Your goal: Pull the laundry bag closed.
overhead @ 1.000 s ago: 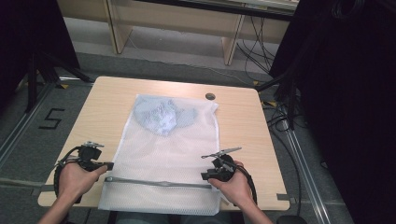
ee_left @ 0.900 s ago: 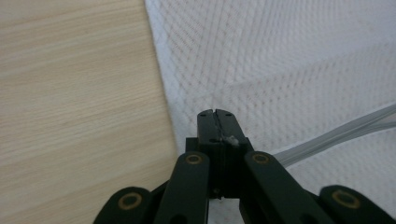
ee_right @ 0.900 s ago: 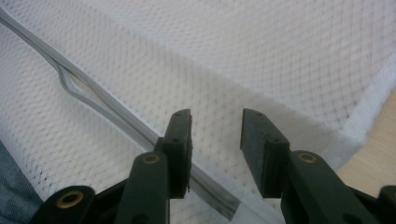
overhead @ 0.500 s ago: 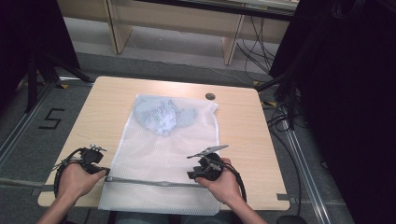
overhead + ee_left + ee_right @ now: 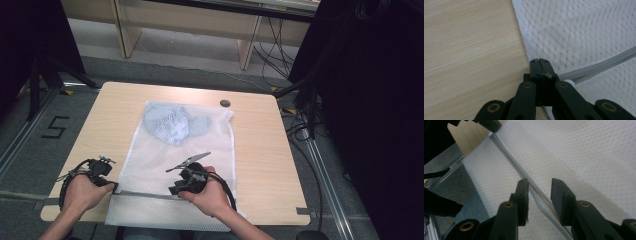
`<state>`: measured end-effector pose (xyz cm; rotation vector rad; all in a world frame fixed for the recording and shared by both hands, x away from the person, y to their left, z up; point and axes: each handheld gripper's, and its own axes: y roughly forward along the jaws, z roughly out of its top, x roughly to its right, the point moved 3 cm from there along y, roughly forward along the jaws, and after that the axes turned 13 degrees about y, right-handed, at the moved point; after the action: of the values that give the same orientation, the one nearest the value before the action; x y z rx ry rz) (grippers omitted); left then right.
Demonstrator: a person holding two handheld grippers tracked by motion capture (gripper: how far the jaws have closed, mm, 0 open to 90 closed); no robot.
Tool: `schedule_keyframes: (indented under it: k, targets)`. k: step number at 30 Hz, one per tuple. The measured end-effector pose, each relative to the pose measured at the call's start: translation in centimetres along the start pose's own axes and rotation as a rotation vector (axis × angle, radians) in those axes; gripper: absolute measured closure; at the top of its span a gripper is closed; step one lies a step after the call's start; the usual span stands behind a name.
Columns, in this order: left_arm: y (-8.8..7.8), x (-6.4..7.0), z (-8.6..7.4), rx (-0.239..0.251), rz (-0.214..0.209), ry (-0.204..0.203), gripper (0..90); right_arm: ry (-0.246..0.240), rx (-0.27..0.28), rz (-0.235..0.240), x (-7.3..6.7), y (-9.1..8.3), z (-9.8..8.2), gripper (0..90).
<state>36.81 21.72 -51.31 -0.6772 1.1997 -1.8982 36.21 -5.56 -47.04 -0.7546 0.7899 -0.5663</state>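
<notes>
Leftmost, the left claw [image 5: 114, 186] sits at the near-left edge of the white mesh bag [image 5: 165, 165], its jaws pressed together on the end of the grey zipper [image 5: 596, 67], just off the bare desk [image 5: 100, 125]. Along the zipper toward the middle, the right claw [image 5: 176, 189] stands with jaws parted, straddling the zipper line without clamping it. Farther back, the bag lies flat on the desk with a pale blue cloth [image 5: 172, 124] bunched inside its far end.
</notes>
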Motion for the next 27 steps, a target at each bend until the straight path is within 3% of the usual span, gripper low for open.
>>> schedule_keyframes:
  k: [3, 5, 18, 27]
  targets:
    - [0.0, 0.0, 0.0, -0.005, -0.003, -0.010, 89.9, 0.006, -0.012, 0.012, -0.8, 0.5, 0.4, 68.5]
    - [0.1, 0.3, 0.0, 0.002, -0.010, -0.071, 89.9, -0.012, -0.003, 0.026, -1.3, 1.2, 0.9, 68.4]
    - [0.2, 0.0, 0.0, -0.001, -0.019, -0.099, 89.9, -0.001, -0.039, 0.093, -4.1, 5.7, 2.6, 72.5]
    - [0.2, -0.1, 0.0, -0.003, -0.025, -0.100, 89.9, -0.014, -0.046, 0.105, -4.7, 7.6, 3.0, 72.4]
